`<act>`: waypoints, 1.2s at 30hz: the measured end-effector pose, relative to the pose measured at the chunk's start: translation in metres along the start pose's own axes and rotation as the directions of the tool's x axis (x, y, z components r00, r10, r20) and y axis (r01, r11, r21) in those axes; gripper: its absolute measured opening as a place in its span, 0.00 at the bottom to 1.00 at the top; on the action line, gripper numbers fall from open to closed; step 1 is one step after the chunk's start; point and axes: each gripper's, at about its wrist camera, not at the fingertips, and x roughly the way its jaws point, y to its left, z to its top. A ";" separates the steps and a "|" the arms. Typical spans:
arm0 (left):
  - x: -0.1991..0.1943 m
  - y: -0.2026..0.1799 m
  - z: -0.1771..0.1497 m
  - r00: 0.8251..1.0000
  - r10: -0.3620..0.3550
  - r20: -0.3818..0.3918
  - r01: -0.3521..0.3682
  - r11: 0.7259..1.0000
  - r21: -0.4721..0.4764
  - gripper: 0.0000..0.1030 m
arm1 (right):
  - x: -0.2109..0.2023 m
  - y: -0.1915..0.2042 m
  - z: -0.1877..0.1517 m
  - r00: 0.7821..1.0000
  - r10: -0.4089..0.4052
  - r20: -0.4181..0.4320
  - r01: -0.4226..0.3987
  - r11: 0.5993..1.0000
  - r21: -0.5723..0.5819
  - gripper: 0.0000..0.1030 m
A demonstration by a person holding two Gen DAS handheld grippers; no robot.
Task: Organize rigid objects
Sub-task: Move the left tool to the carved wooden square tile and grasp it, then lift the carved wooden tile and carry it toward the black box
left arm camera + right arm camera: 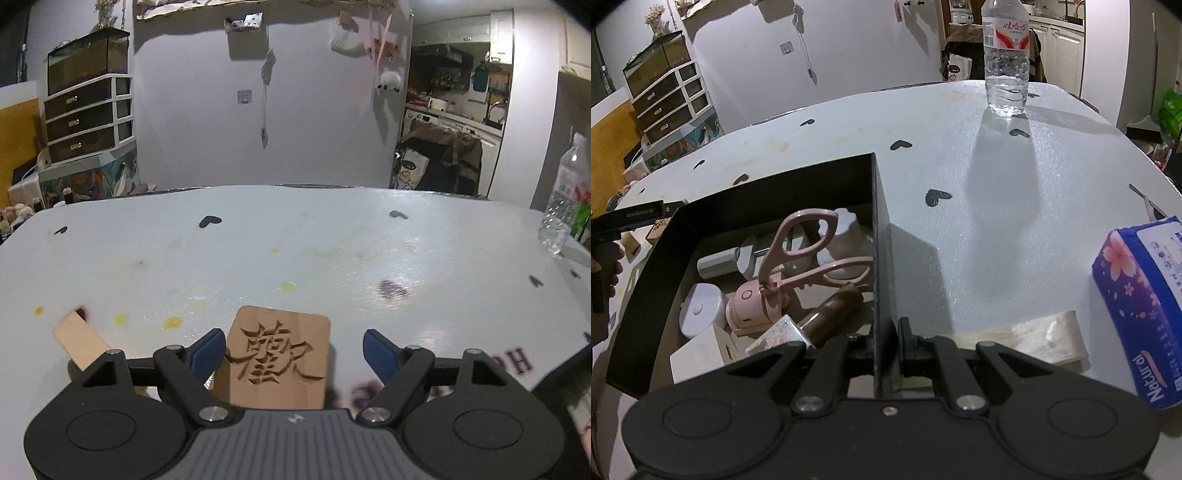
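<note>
The left gripper (293, 349) stands wide, its blue pads (207, 350) on either side of a wooden tile (277, 363). The left pad is at or very near the tile's left edge; the right pad is clear of it, so nothing is clamped. The tile is a flat rectangle with rounded corners and a carved character, lying on the table (332, 251) between the fingers. Just left of the gripper lies a plain wood block (79, 341), partly hidden by the gripper.

The right gripper (882, 350) is pinched on the right wall of a black box (877, 240), one finger inside, one outside. The box is thin-walled and open-topped. In it lie pink scissors (801, 254), a pink round gadget (753, 306), a white puck (701, 310), a brown tube (831, 314) and other pale pieces. The table is white, glossy, printed with black hearts. Beyond the box stands a clear bottle (1006, 55); right of the gripper lies a tissue pack (1145, 306).
</note>
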 end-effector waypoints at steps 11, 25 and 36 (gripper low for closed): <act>0.017 0.008 -0.003 0.999 -0.003 -0.048 0.006 0.999 0.044 0.63 | 0.001 -0.001 0.000 1.000 -0.004 -0.001 0.004 1.000 -0.002 0.08; -0.008 0.001 -0.021 0.998 -0.063 -0.030 0.062 0.998 -0.019 0.63 | 0.000 -0.001 0.000 1.000 -0.004 -0.002 0.004 1.000 0.006 0.07; -0.064 0.006 -0.046 0.974 -0.227 0.020 0.223 0.930 -0.292 0.62 | 0.000 -0.001 0.001 1.000 -0.004 -0.003 0.004 1.000 0.007 0.07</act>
